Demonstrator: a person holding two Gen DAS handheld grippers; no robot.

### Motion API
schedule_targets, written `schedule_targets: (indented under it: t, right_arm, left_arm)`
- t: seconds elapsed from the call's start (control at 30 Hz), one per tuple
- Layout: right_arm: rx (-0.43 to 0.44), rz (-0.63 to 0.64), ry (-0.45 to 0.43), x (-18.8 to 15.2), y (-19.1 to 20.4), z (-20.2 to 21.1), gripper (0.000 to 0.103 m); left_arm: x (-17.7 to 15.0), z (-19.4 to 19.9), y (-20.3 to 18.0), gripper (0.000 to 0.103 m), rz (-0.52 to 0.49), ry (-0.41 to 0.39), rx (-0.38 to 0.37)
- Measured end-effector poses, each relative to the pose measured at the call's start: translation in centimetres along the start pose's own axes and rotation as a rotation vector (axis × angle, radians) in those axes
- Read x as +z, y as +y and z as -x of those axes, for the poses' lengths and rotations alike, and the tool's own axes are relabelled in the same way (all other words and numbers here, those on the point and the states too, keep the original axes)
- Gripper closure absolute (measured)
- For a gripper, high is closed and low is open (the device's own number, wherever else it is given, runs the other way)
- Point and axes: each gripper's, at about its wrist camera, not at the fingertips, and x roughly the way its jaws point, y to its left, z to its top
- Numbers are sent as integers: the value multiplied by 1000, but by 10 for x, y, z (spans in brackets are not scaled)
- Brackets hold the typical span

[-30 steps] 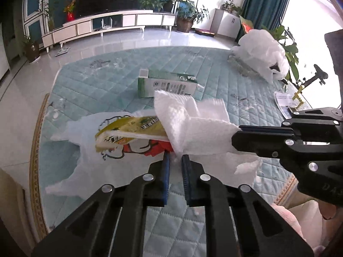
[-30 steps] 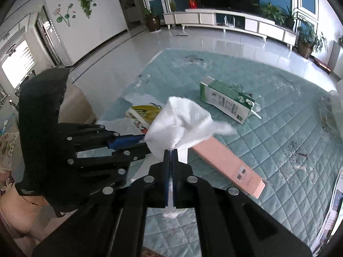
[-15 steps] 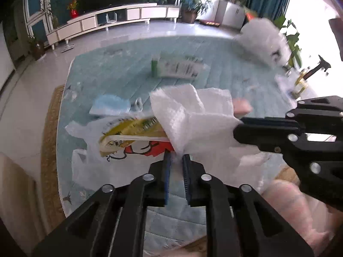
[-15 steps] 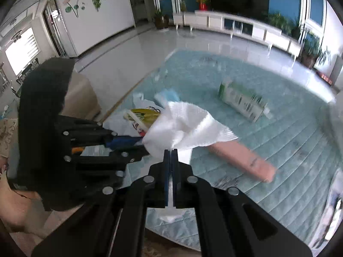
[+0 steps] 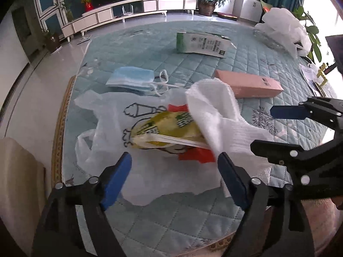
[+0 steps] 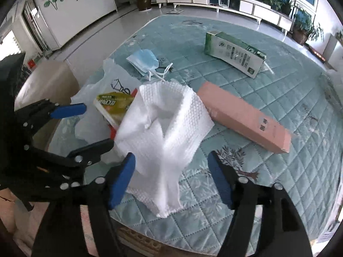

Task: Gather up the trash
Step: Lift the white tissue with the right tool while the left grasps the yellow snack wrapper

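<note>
Both my grippers, left (image 5: 174, 170) & right (image 6: 171, 171), were clamped shut a sec ago; now wide open w/ nothing held. Tissue (image 6: 163, 128) dropped, draped over the bag (image 5: 103, 124) mouth on the yellow packet (image 5: 165, 128). Prob one item done; mask (image 5: 130, 80), pink box (image 6: 242, 115), carton (image 6: 233, 52) lie beyond the bag.
</note>
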Motion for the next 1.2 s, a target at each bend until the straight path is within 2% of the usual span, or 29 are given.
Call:
schedule_targets:
  t: [0.1,0.17,0.2,0.23,0.27,0.3,0.4,0.57,0.77,1.0,1.03,1.17,1.2]
  right_arm:
    - [-10,10,33,4,1,-14,33]
    - [-1,-3,64,4,-1,-24,34]
    - [3,-7,71,2,-1,-27,38]
    - [13,-6,80,1,-1,-29,56]
    - [25,-3,93,-1,-1,-31,92]
    - [46,-7,119,-3,-2,-34,99]
    - [66,-29,98,-7,-8,-27,99]
    - [85,-57,16,-9,-21,16,99]
    - [51,-36,-75,-7,-26,62,99]
    - [74,-46,-89,-12,-28,67,99]
    - [77,-43,-89,-11,-27,66,99]
    - [65,-29,-90,-9,-26,61,99]
    - [70,-34,-92,-9,-28,61,99]
  left_arm:
    - [-4,0,4,21,-10,24,23]
    - [-7,6,3,21,-26,18,9]
    - [-9,8,1,21,-37,16,10]
    - [-10,9,-1,21,-47,16,9]
    - [-12,9,-4,21,-63,20,7]
    - [-13,8,-6,21,-75,23,13]
    - [-14,1,-8,21,-93,32,40]
    - [-12,2,1,21,-24,33,-11]
    - [1,7,-3,21,-32,6,-4]
    - [24,-20,-11,22,-67,17,7]
    - [26,-22,-9,24,-58,19,0]
    - [30,-25,1,73,0,27,-43]
    - [30,-26,1,79,6,29,-49]
